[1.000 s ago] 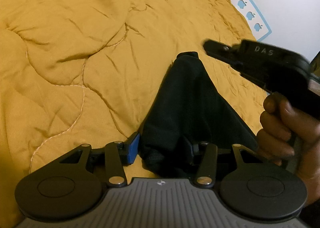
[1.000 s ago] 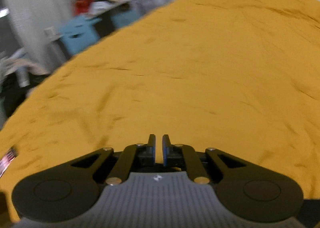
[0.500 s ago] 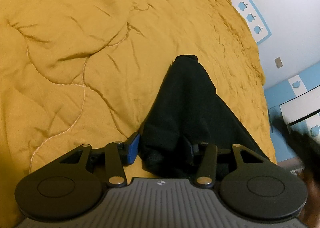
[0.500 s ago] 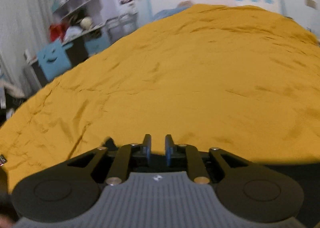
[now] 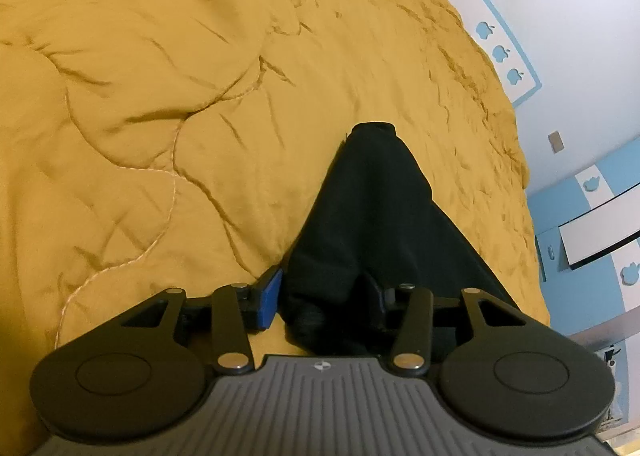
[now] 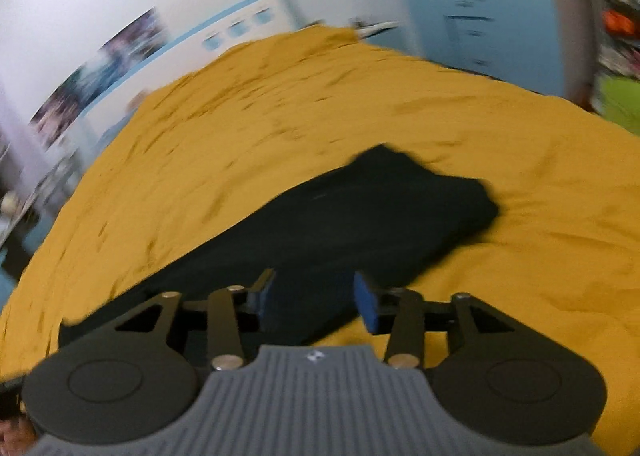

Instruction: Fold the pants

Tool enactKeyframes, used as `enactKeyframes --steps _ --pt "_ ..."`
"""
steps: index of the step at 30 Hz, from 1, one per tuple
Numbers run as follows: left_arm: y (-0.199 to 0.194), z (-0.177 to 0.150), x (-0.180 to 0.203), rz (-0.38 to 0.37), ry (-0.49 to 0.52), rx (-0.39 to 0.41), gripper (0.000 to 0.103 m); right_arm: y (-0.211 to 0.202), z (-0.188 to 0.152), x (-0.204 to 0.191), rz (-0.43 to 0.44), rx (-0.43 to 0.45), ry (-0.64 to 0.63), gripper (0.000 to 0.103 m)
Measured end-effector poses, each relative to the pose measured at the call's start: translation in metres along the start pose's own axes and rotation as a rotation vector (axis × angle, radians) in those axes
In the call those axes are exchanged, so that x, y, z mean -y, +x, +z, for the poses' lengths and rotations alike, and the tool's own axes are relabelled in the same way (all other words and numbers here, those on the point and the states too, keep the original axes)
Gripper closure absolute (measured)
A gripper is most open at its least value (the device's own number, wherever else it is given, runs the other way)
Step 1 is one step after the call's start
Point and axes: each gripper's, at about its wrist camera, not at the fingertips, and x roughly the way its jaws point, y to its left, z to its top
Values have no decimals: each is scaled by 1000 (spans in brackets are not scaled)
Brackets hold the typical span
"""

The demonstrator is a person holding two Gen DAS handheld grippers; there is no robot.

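Black pants point(image 5: 380, 207) lie lengthwise on a mustard quilted bedspread point(image 5: 200, 95). Their near end is bunched up between the fingers of my left gripper point(image 5: 324, 290). Its left blue pad point(image 5: 272, 292) sits against the cloth, and the right pad is hidden behind the fabric. In the blurred right wrist view the pants point(image 6: 360, 215) stretch as a long folded strip across the bedspread point(image 6: 280, 115). My right gripper point(image 6: 316, 298) hovers over their near part. Its jaws are opening and the blue pads stand apart, pressing on nothing.
The bed's right edge falls away toward a white wall with blue apple stickers point(image 5: 502, 53) and a blue-and-white cabinet point(image 5: 592, 244). In the right wrist view there are posters on the wall point(image 6: 100, 71) and something green point(image 6: 620, 103) past the bed.
The right gripper and the hand holding it have left the left wrist view. The right view has swung across the bed onto the pants, and its jaws went from shut to apart. The left gripper has stayed put.
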Motion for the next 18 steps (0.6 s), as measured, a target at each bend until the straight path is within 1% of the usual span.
enactKeyframes --steps 3,6,11,13,15,17,18 --pt "-2 -4 1 2 21 22 49 2 8 33 -5 13 93 60" --pt "-2 -6 2 6 31 36 49 26 15 45 -17 17 187 60" --pt "0 -6 3 8 36 49 50 62 16 79 -35 12 421 60" --pt "-5 -7 2 -2 27 68 52 72 15 84 -26 20 457 60" --pt "-12 -7 2 3 28 94 52 83 19 86 -21 19 451 60" --pt "-22 -10 7 46 38 128 53 91 25 90 -8 5 421 68" --pt "-28 -12 15 80 56 148 53 95 28 92 -6 -16 398 78"
